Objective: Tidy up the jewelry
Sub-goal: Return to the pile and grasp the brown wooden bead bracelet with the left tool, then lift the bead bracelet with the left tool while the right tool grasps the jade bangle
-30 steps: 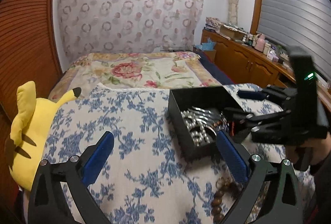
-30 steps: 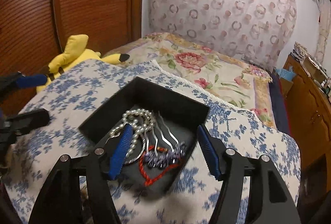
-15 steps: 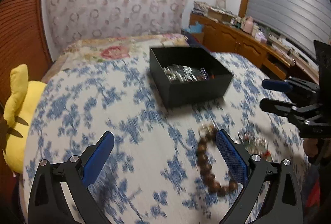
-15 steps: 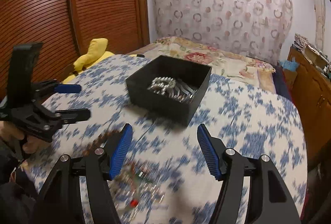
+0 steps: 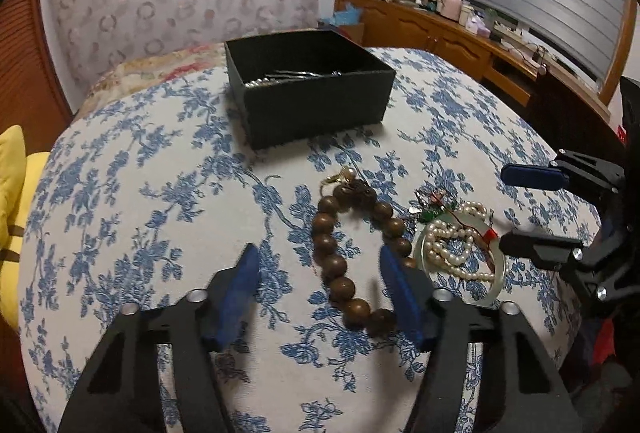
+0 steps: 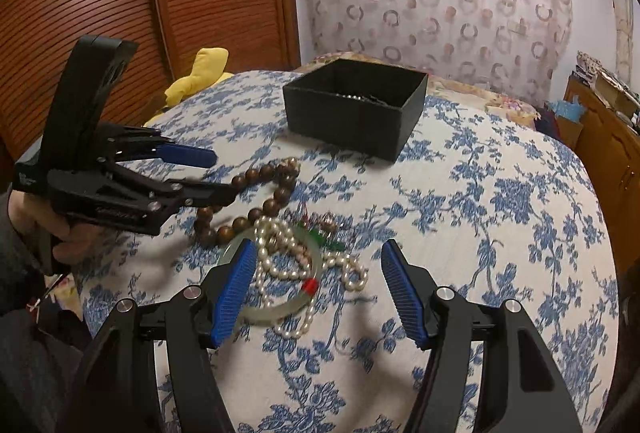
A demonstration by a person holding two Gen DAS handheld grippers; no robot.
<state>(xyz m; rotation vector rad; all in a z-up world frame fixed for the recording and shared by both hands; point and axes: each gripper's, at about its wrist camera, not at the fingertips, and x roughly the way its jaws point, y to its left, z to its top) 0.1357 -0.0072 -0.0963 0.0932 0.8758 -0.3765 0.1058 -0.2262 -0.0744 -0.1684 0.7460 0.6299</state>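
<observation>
Only the right wrist view shows the person's hand (image 6: 60,233) gripping the left gripper (image 5: 316,265); the left view alone shows the cluttered wooden sideboard (image 5: 440,29). A black box (image 5: 308,93) stands beyond the jewelry on the blue-flowered cloth (image 5: 140,193), nothing blocking it. The left jaws have just been closing, part of the wooden bead bracelet (image 5: 332,265) between them untouched; the right gripper (image 6: 316,265) hangs open over the pearl strand (image 6: 280,253) and jade bangle (image 6: 280,309).

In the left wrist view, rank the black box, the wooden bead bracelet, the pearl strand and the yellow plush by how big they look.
1. Black box
2. Wooden bead bracelet
3. Pearl strand

The yellow plush is cut off by the frame edge, so I can't rank it.
</observation>
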